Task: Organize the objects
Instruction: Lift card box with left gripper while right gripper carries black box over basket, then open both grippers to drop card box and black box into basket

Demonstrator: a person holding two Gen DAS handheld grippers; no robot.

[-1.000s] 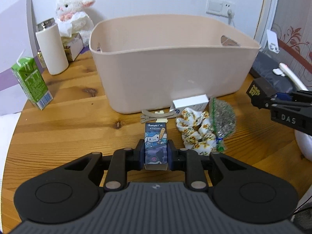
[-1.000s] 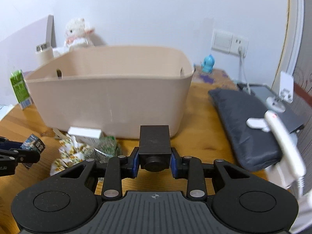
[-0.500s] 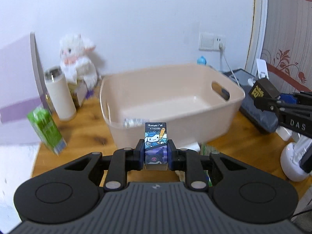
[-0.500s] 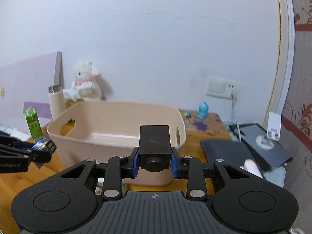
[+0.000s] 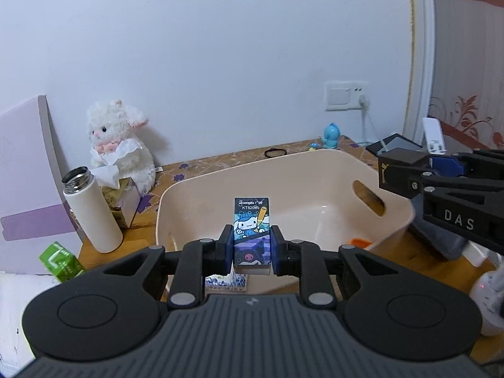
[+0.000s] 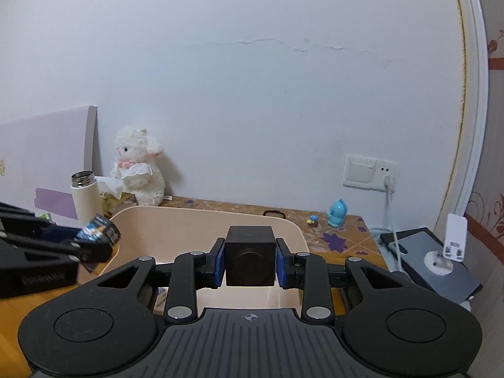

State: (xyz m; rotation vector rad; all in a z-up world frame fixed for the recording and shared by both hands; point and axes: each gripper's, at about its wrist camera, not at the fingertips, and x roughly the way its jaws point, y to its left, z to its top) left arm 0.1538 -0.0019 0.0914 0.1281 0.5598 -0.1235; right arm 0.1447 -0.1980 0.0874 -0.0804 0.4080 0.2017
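Note:
My left gripper (image 5: 252, 249) is shut on a small cartoon-printed box (image 5: 251, 220) and holds it upright above the near rim of the beige plastic bin (image 5: 330, 163). My right gripper (image 6: 250, 266) is shut on a black cube box (image 6: 249, 261) and holds it in the air over the bin (image 6: 201, 214). In the left wrist view the right gripper with its black box (image 5: 400, 170) hangs at the right, above the bin's right handle side. In the right wrist view the left gripper's cartoon box (image 6: 99, 231) shows at the left, by the bin's left rim.
A white thermos (image 5: 93, 211), a plush lamb (image 5: 116, 145) on a tissue box and a green carton (image 5: 61, 261) stand left of the bin. A purple board leans at far left. A blue figurine (image 5: 330, 135), a hair tie, a tablet (image 6: 431, 261) and a white stand sit behind and right.
Both grippers have risen from table level with their boxes and now look down over the bin's rim. The scrunchies and white box in front of the bin have dropped out of view.

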